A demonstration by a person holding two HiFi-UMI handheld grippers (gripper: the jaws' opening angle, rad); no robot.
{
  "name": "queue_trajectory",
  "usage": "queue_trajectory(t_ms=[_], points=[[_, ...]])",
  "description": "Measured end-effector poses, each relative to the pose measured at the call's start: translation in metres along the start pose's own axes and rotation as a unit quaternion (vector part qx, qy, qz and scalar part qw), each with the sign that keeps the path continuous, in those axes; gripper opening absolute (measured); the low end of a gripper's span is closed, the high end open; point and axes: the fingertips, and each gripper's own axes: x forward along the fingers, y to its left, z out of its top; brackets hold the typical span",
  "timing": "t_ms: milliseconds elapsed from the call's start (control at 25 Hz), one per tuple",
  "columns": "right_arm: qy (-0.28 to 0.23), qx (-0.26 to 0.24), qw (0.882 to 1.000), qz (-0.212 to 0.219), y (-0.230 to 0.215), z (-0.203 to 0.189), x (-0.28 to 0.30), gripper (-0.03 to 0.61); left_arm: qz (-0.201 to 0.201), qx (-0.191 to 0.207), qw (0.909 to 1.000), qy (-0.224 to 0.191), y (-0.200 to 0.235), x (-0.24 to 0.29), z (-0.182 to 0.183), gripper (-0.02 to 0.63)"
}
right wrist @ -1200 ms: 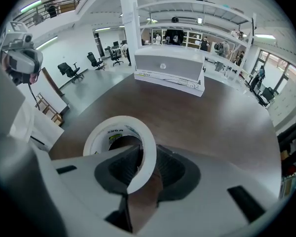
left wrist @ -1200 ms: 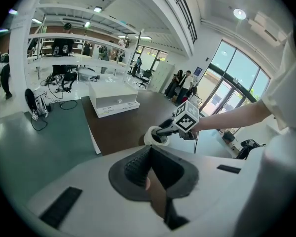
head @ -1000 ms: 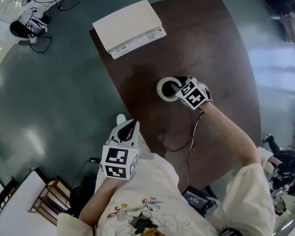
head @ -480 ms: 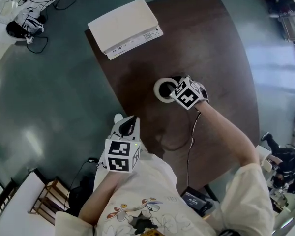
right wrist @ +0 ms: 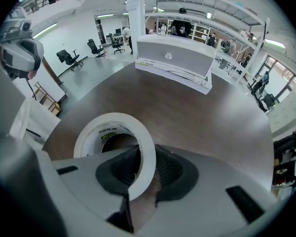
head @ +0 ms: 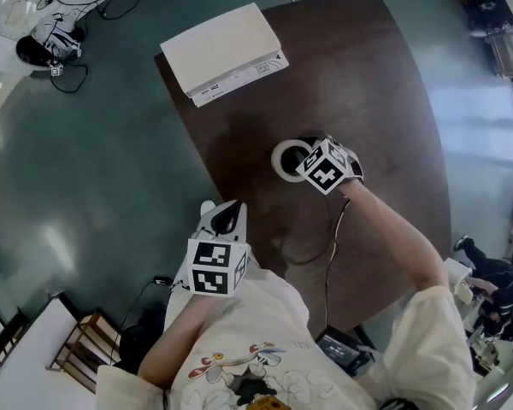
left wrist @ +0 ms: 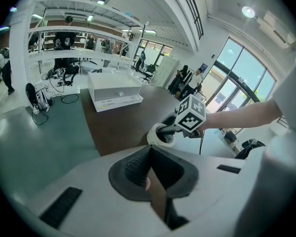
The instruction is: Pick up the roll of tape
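Observation:
A white roll of tape [head: 285, 159] lies flat on the dark brown table [head: 376, 84]. My right gripper [head: 304, 154] points steeply down onto the roll's right side. In the right gripper view one finger is inside the ring and the other outside, with the roll's wall [right wrist: 145, 152] between them. The jaws are closing and a thin gap still shows beside the wall. My left gripper [head: 212, 212] hovers off the table's near left edge, well short of the roll, jaws together and holding nothing. The left gripper view shows the roll [left wrist: 158, 138] ahead with the right gripper [left wrist: 168, 130] on it.
A flat white box [head: 222, 49] lies at the table's far left corner. A cable [head: 329, 246] trails from the right gripper across the table. Beyond the table's left edge is teal floor [head: 85, 186]. A wooden rack [head: 85, 348] stands lower left.
The right gripper has stayed at the roll, its marker cube rolling slightly. The left gripper has barely shifted.

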Motion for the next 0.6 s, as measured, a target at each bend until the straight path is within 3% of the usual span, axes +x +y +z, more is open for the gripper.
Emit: queue_trajectory(t_ms=[600], points=[[-0.054, 0.031, 0.996, -0.056, 0.001, 0.012, -0.028, 0.091, 0.004, 0.002, 0.9997, -0.025, 0.001, -0.021, 0.006, 0.005]])
